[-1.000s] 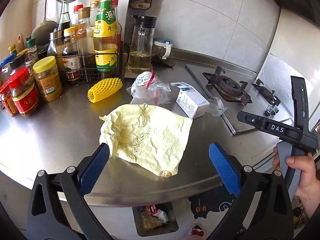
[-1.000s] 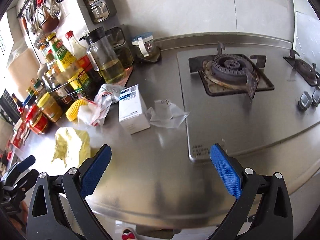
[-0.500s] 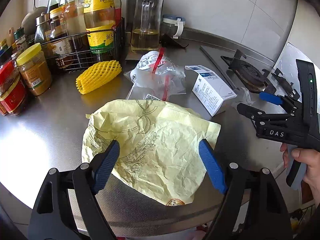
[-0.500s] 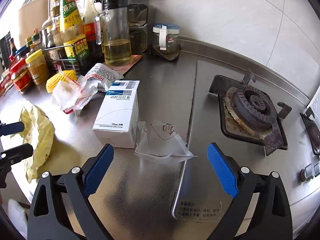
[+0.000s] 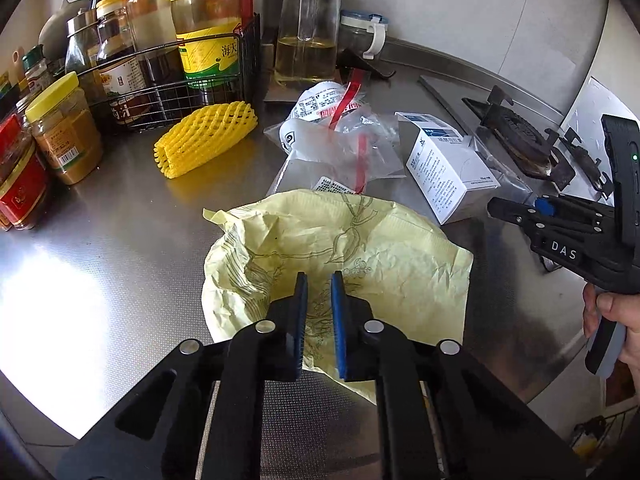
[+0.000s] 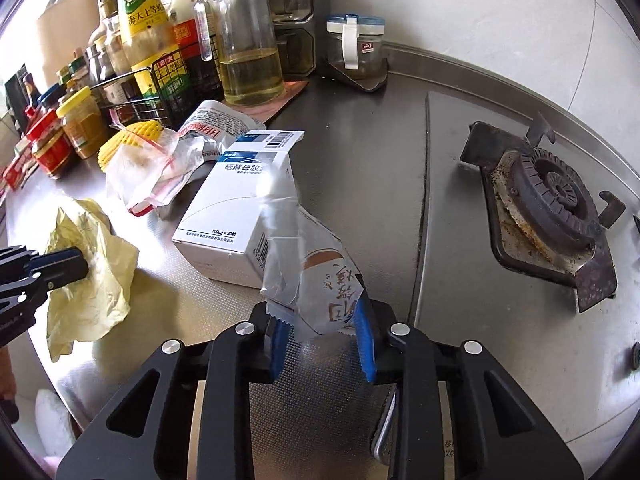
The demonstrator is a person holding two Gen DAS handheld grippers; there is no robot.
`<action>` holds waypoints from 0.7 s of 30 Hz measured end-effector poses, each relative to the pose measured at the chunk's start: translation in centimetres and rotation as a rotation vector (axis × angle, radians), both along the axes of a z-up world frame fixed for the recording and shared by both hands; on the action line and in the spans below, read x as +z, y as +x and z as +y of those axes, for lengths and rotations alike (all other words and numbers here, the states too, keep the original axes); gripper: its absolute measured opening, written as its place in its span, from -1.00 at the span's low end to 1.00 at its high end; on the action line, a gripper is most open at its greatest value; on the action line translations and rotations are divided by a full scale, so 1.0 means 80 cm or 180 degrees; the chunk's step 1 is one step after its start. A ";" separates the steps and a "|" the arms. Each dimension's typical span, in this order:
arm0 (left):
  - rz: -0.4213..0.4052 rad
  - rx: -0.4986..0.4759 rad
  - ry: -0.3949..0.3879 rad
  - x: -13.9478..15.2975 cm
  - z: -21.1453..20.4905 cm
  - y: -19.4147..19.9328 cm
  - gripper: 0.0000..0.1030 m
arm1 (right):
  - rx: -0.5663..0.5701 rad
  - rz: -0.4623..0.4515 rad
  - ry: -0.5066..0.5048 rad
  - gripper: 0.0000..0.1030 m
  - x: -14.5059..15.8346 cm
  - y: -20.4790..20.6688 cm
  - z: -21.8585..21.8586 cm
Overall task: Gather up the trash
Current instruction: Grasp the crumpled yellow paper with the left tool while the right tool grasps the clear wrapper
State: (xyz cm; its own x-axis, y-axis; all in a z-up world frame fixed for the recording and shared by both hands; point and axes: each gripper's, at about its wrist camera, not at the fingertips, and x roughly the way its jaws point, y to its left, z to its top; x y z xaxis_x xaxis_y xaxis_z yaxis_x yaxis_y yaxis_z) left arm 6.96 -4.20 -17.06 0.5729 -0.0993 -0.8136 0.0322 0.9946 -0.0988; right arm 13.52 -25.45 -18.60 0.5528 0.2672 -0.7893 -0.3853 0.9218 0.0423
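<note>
The left tongs (image 5: pixel 319 286) are pinched on the near part of the yellow paper wrapper (image 5: pixel 360 240), which lies crumpled on the steel bench (image 5: pixel 120 248), near its front edge. The right tongs (image 6: pixel 320 320) are clamped on the lower end of a clear plastic wrapper (image 6: pixel 316 276), whose upper part stands up in front of the white box (image 6: pixel 236 208).

Both pieces look very light and limp. The paper is thin and creased, so it should bunch under a pinch and hold well, though it could tear if dragged; a fold near the middle seems a better hold than a loose corner. The clear film is slicker and springy, and likely to slide out unless several layers are gathered between the pads. The white box looks stiff and light, best taken across its narrow sides. The yellow foam net (image 5: pixel 206 138) is soft and will squash.

The left wrist view shows the foam net whole, with the clear zip bag (image 5: pixel 340 148) lying between it and the box, and it shows the right tongs only from the side, their grip hidden. The right wrist view alone shows the film caught between the pads, the burner (image 6: pixel 556 196) at the right, and the paper already lifted into a wad at the left tongs.
</note>
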 end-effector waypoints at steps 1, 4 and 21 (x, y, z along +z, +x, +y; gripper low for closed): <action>0.0002 -0.0004 0.0010 -0.001 0.001 0.001 -0.94 | -0.0003 0.0007 0.0025 -0.46 0.001 -0.003 0.000; -0.0010 -0.0024 0.0032 -0.005 0.003 0.001 -1.00 | -0.0043 0.0031 0.0135 -0.46 0.005 -0.018 -0.004; -0.0249 -0.0006 -0.0149 0.028 0.023 -0.035 -1.00 | -0.0179 0.0020 0.0628 -0.45 0.040 -0.103 -0.030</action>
State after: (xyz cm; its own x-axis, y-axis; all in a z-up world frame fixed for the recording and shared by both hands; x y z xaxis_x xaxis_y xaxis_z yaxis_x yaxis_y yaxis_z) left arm 4.19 -2.38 -14.82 0.6344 -0.1372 -0.7608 0.0434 0.9889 -0.1422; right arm 5.24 -27.88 -15.40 0.5663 0.3860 -0.7282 -0.3327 0.9154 0.2265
